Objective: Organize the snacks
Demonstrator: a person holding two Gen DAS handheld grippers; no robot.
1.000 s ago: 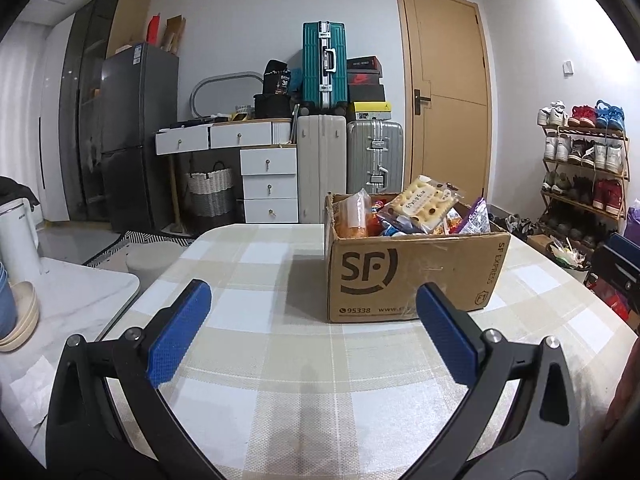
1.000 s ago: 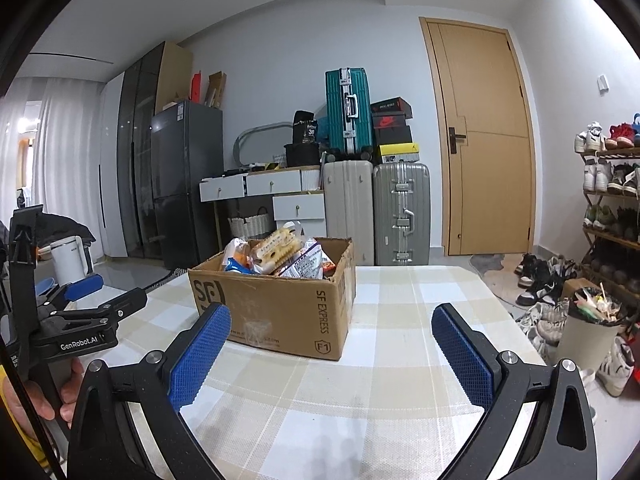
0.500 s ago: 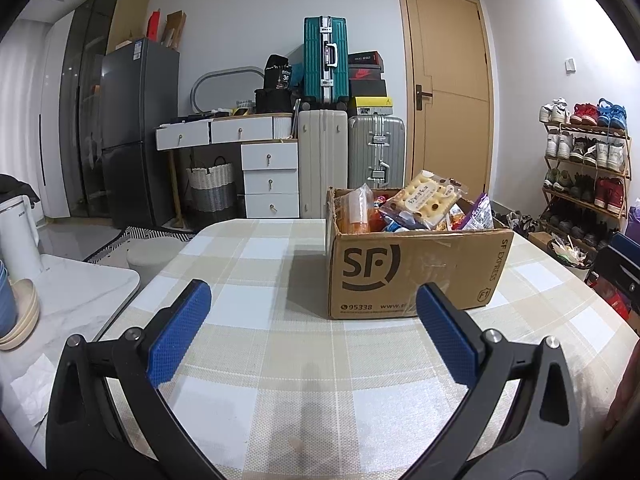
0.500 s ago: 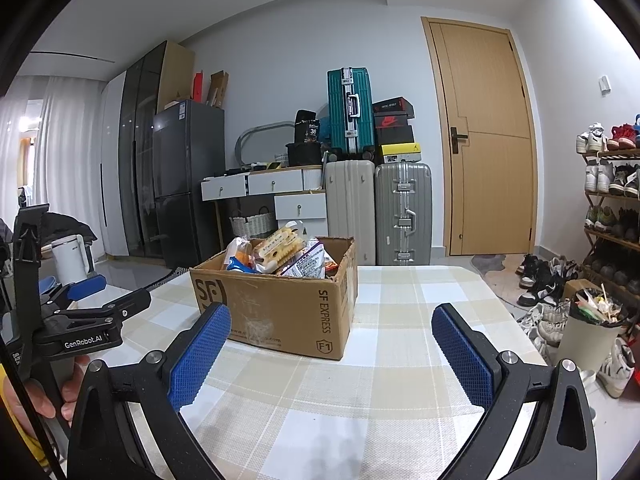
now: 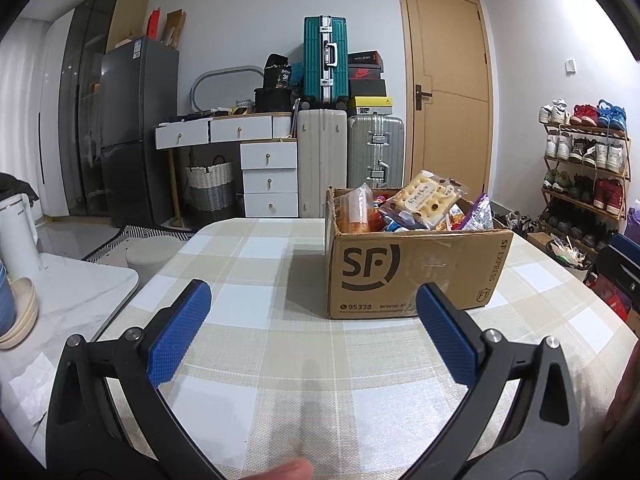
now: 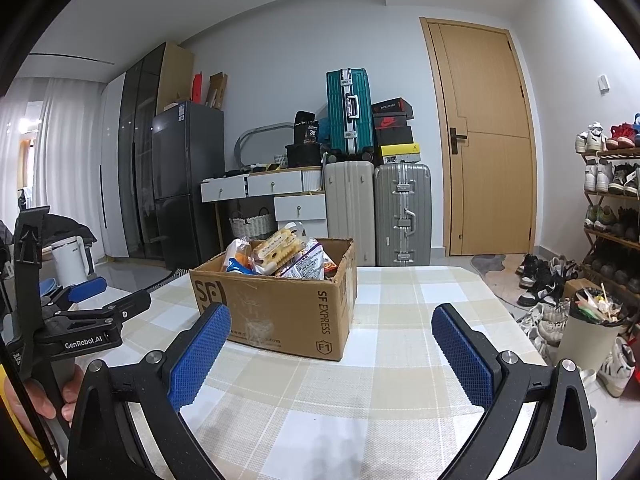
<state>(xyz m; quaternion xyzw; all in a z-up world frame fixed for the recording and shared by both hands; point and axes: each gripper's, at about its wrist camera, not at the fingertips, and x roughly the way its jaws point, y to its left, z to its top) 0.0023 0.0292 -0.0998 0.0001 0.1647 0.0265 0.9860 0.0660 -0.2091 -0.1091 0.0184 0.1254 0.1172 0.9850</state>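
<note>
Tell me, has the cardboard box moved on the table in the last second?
No. The cardboard box sits on the same checks of the tablecloth; only the camera shifted slightly.

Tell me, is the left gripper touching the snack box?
Apart. The right wrist view shows the left hand-held gripper short of the cardboard box, with checked tablecloth between them.

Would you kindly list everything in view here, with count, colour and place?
Cardboard box: one, brown, on the table, open.
Snack packets: several, mixed colours, inside the box.
Table: one, beige-and-white check cloth.
Suitcases: three, teal above cream and silver, back wall.
Fridge: one, dark grey, left.
Kettle: one, white, left counter.
Shoe rack: one, wooden, right wall.
Door: one, tan, shut.
Left gripper: black with blue pads, open, empty.
Right gripper: same, open, empty.
</note>
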